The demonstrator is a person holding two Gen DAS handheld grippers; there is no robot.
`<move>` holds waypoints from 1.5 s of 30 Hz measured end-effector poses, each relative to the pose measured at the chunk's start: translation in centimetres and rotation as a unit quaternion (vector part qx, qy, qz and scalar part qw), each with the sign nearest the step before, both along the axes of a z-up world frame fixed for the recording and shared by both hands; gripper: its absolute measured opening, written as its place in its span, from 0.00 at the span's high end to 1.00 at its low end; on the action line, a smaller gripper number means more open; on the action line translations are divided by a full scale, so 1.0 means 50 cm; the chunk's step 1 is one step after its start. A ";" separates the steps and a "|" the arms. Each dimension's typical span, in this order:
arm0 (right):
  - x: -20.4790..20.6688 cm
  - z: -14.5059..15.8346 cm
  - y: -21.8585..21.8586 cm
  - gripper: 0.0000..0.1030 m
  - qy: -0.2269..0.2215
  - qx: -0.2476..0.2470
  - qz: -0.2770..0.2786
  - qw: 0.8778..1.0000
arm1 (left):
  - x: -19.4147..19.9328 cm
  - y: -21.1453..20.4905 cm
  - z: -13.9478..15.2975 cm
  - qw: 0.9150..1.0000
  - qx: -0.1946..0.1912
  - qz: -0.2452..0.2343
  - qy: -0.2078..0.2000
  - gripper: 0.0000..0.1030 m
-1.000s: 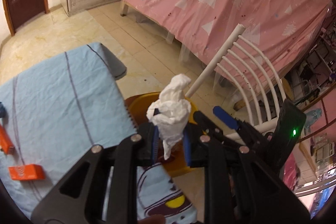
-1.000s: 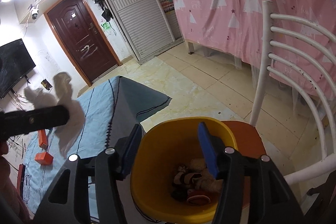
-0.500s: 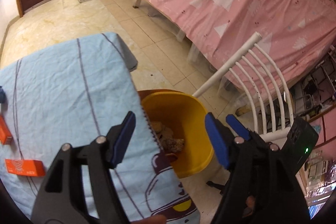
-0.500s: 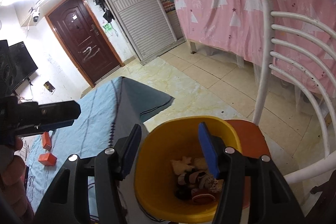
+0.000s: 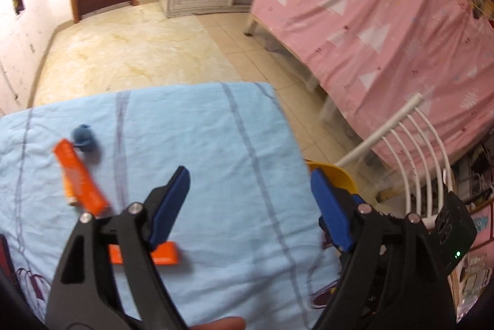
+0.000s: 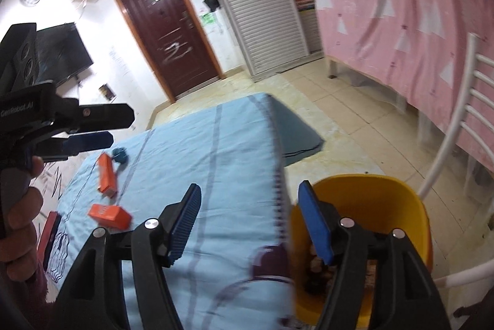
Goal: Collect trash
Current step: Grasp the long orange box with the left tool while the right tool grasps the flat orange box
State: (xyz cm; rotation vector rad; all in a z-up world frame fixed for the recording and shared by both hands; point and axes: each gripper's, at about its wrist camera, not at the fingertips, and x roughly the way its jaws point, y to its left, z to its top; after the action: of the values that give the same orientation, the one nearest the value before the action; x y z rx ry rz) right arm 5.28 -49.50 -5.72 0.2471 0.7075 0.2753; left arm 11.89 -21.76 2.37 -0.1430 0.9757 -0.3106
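Blue bedsheet (image 5: 216,144) carries two orange boxes (image 5: 81,175) and a small blue wad (image 5: 83,141) near them; light, stiff cartons, best pinched across narrow sides. Left gripper (image 5: 250,206) and right gripper (image 6: 250,218) are both opening, empty; yellow bin (image 6: 401,200) waits beside the bed

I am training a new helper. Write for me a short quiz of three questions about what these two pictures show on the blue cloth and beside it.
1. True or false: the left tongs hold a white tissue.
2. How many orange boxes lie on the blue cloth?
   A. one  B. two  C. four
3. Fill in: the yellow bin stands on the seat of a white ____.

Key
1. False. Nothing is between the left tongs; they are opening.
2. B. One box lies next to a small blue ball, the other nearer to the tongs.
3. Chair. The bin already holds some trash.
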 end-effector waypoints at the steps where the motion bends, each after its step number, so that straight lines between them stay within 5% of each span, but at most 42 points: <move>1: 0.003 0.000 0.016 0.41 0.001 -0.001 0.007 1.000 | 0.002 0.018 0.000 1.000 0.001 0.008 0.000 0.24; 21: 0.023 -0.003 0.273 0.32 0.022 -0.042 0.126 0.991 | 0.032 0.268 -0.044 0.990 0.056 0.129 0.029 0.24; 43: 0.047 -0.033 0.392 0.24 0.041 -0.083 0.201 0.975 | 0.118 0.295 -0.127 0.983 0.083 0.137 0.089 0.24; 45: 0.059 -0.036 0.393 0.23 0.042 -0.084 0.206 0.974 | 0.126 0.295 -0.134 0.983 0.082 0.136 0.095 0.31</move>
State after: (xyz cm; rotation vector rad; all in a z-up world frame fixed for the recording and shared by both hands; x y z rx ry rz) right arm 8.21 -29.86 -7.52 -0.0535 0.8595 0.6009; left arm 18.17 -7.04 -4.35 -0.1553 1.1518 0.0354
